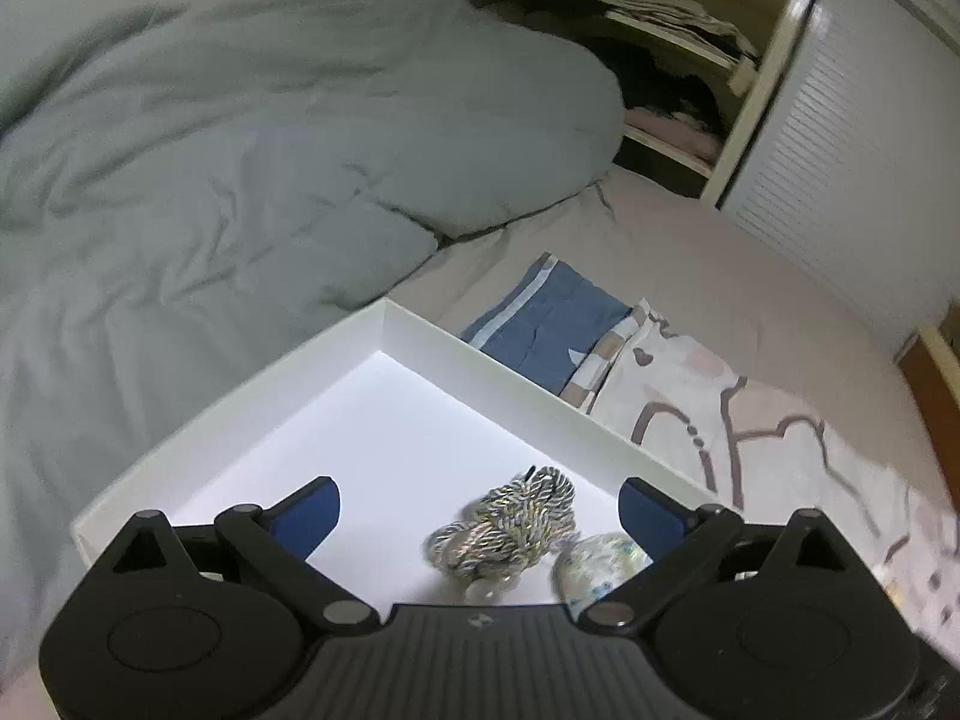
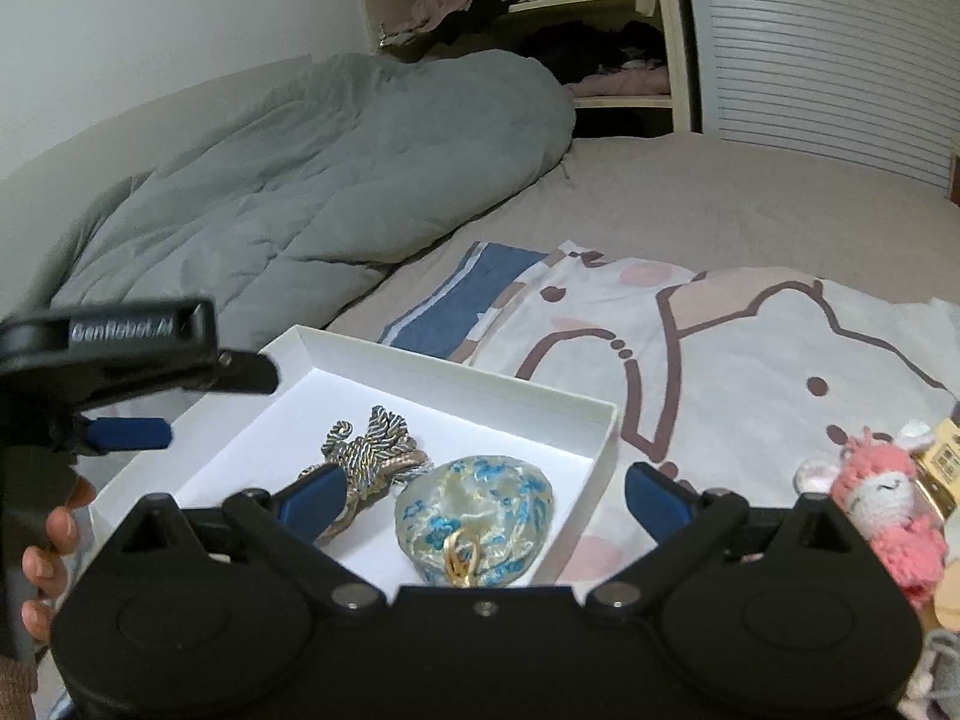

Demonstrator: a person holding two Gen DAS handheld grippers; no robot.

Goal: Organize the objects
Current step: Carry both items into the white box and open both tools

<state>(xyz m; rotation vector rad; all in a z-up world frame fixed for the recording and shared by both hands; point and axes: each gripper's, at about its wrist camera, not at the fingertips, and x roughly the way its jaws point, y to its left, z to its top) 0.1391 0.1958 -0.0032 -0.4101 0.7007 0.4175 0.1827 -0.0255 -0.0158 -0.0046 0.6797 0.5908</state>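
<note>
A shallow white box (image 1: 480, 363) (image 2: 456, 381) lies on the bed. In it are a twisted silver-gold cord bundle (image 1: 516, 519) (image 2: 372, 444) and a round floral blue-and-cream pouch (image 1: 594, 564) (image 2: 480, 510) with a gold ring. My left gripper (image 1: 480, 510) is open and empty, hovering over the box above the cord; it also shows at the left of the right wrist view (image 2: 180, 396). My right gripper (image 2: 486, 495) is open and empty, above the pouch at the box's near right corner. A pink crocheted llama toy (image 2: 888, 498) lies to the right.
A grey duvet (image 1: 240, 150) (image 2: 312, 180) is bunched behind the box. A cartoon-print cloth (image 2: 750, 348) (image 1: 720, 408) with a blue patch (image 1: 546, 324) covers the bed right of the box. More small items (image 2: 942, 462) lie by the llama. Wardrobe shelves (image 2: 600, 30) stand behind.
</note>
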